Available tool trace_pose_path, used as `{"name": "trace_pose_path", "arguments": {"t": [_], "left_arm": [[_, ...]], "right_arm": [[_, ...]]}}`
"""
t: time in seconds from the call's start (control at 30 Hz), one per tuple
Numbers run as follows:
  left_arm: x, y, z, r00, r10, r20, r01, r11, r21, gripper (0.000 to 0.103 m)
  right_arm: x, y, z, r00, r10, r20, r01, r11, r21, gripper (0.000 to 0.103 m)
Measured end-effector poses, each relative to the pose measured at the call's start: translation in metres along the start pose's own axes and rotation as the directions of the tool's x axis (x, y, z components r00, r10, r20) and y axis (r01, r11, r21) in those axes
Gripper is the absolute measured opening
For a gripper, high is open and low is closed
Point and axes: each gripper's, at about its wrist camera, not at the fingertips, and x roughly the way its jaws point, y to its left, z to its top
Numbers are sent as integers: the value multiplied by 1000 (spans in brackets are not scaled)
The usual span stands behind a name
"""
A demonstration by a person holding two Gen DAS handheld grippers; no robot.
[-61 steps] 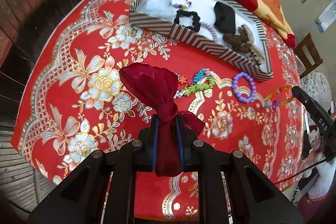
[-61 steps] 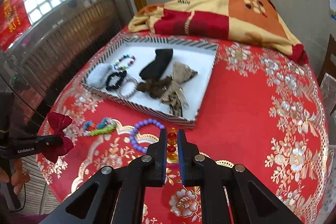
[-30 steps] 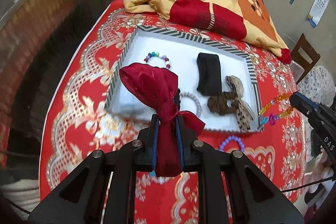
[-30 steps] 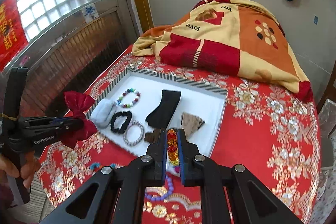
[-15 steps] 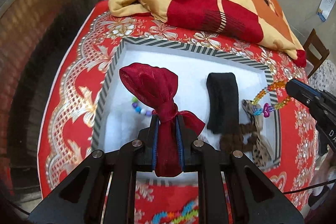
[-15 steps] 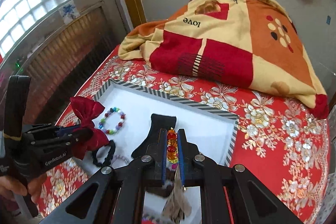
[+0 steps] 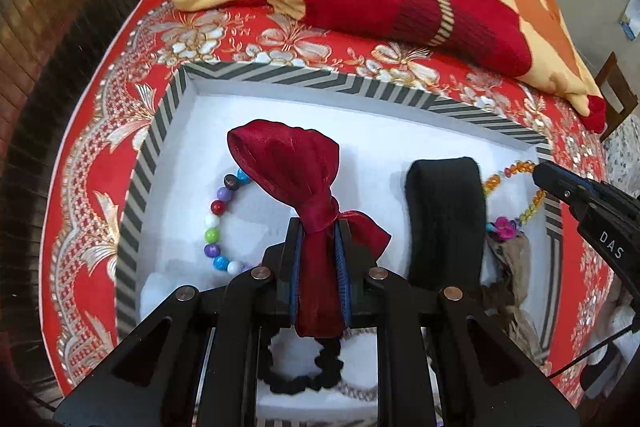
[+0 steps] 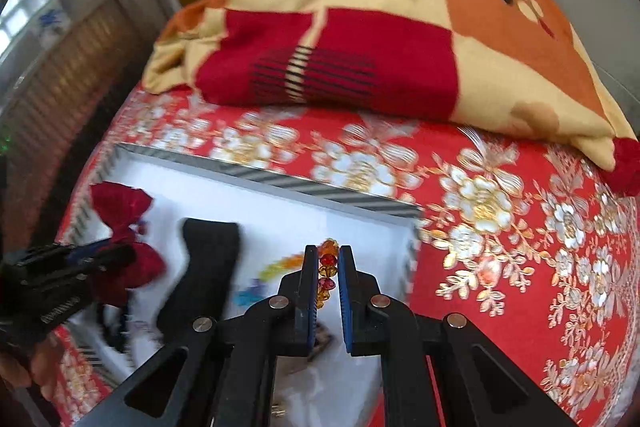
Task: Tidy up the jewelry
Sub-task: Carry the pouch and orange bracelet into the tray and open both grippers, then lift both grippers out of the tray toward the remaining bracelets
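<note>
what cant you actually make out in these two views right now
- Black scrunchie, left wrist view: upper half hidden behind the left gripper and the red bow it clamps.
- Beaded bracelet, same view: right side covered by the bow.
- Amber bead strand, right wrist view: its hanging end is motion-blurred, and whether the right gripper pinches it is unclear.
- Brown fabric pieces: cut off behind the left gripper's frame.

A red tablecloth (image 7: 100,163) with gold and white flowers covers the table; a folded blanket (image 8: 360,39) in yellow, red and orange lies at its far edge; a wooden chair (image 7: 618,95) stands far right.
</note>
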Motion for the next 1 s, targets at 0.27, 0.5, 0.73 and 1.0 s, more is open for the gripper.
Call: {"name": "trace_pose_path", "arguments": {"t": [0.27, 0.5, 0.73, 1.0], "left_arm": [[14, 1, 9, 1000, -5, -7, 4, 1000, -16, 14], [10, 6, 6, 1000, -13, -11, 12, 999, -36, 46], [-23, 9, -14, 999, 5, 35, -4, 1000, -28, 56], [-61, 2, -53, 994, 50, 93, -50, 999, -2, 56]], "right_arm": [[21, -3, -3, 999, 7, -34, -6, 1000, 13, 9], [-1, 3, -10, 999, 34, 10, -35, 999, 16, 33], [-49, 18, -40, 990, 109, 84, -109, 994, 0, 33], [-85, 35, -86, 981, 164, 106, -164, 986, -10, 33]]}}
